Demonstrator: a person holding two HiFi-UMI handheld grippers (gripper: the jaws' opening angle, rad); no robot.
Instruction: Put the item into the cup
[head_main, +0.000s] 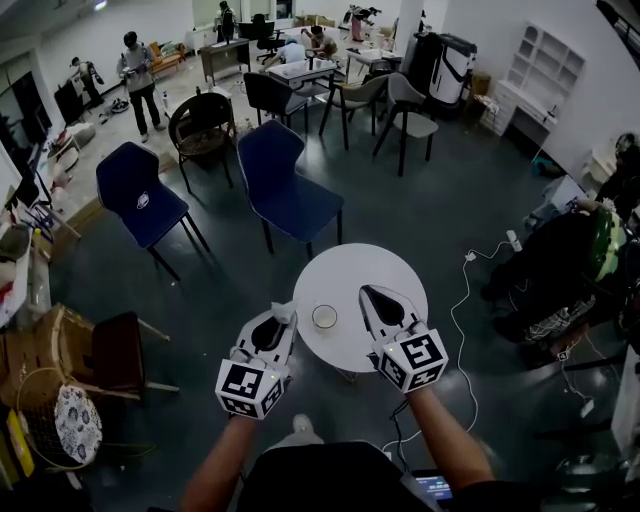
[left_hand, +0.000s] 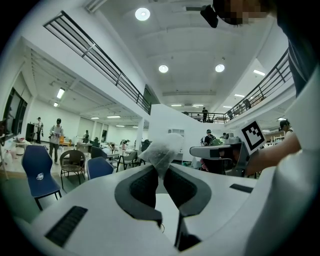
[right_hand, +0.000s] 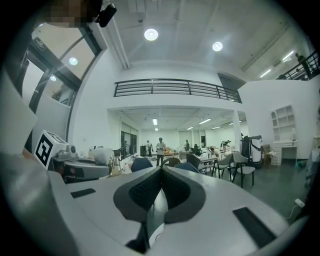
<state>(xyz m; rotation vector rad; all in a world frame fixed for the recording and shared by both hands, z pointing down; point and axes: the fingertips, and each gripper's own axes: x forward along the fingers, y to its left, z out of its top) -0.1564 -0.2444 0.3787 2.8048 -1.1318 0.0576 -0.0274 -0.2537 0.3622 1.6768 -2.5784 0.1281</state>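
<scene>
A round white worktop (head_main: 350, 268) stands on a dark grey floor (head_main: 440, 200), and a small white cup (head_main: 325, 317) with a dark rim sits open and upright on it, close to its near edge. The left tongs (head_main: 283, 318) reach in over the near-left edge of the worktop, just beside the cup and to its left. Their jaws stand narrow and pinch a small, crumpled, whitish translucent pouch (head_main: 286, 312). In the left gripper view the pouch (left_hand: 164, 149) bulges up beyond the tips of the left tongs (left_hand: 161, 170), with its lower corner caught between the dark pads (left_hand: 145, 187). The pouch is outside the cup, in the air at its left side. The right tongs (head_main: 372, 292) lie over the near-right part of the worktop, to the right of the cup and apart from it. In the right gripper view the jaws of the right tongs (right_hand: 161, 172) meet at the tips with nothing between them. Beyond the far edge of the worktop stands a dark blue plastic chair (head_main: 288, 185). A thin white cable (head_main: 458, 300) trails across the floor off the right edge.
</scene>
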